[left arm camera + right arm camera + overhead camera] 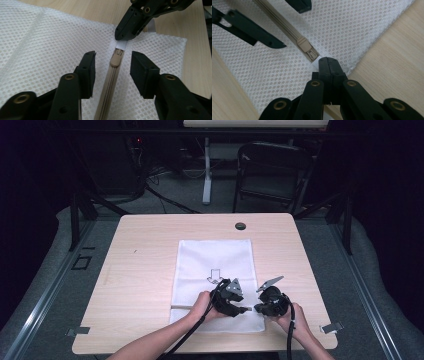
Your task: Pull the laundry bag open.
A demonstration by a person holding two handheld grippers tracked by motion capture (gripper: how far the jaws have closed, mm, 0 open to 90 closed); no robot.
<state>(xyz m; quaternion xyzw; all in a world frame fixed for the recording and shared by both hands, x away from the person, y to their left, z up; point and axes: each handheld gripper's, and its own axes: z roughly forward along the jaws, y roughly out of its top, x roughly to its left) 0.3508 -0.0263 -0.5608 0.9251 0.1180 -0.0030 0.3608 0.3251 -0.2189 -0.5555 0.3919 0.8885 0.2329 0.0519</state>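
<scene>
1. Left gripper view puts the beige zipper [110, 87] up the middle of the frame, and its slider [116, 59] sits at the top end of the track, just below a small white tab [121, 45] of fabric.
2. The teeth below the slider look meshed, so the zipper appears shut along all the length that shows; whether the work is to open it or has just closed it cannot be told from the pictures.
3. The zipper belongs to a white mesh laundry bag [215, 265], which lies flat in the lower centre of the high view, with the zipper end near its lower right corner.
4. The left gripper [112, 67] has its jaws spread wide, one on each side of the slider and touching neither it nor the track; it holds nothing.
5. The right gripper [329, 65] has its jaws pressed together on the white tab at the bag's edge, just past the slider, and seems to pin that end in place.
6. Judged from this, the bracing grip is made and the grasp on the slider is not: the left gripper has yet to close on it, and any pull along the track is all to come.
7. The bag rests on a pale wooden table [145, 250], whose bare surface shows in the right part of the right gripper view.
8. The person's hands [201, 304] come in from the bottom edge of the high view.
</scene>
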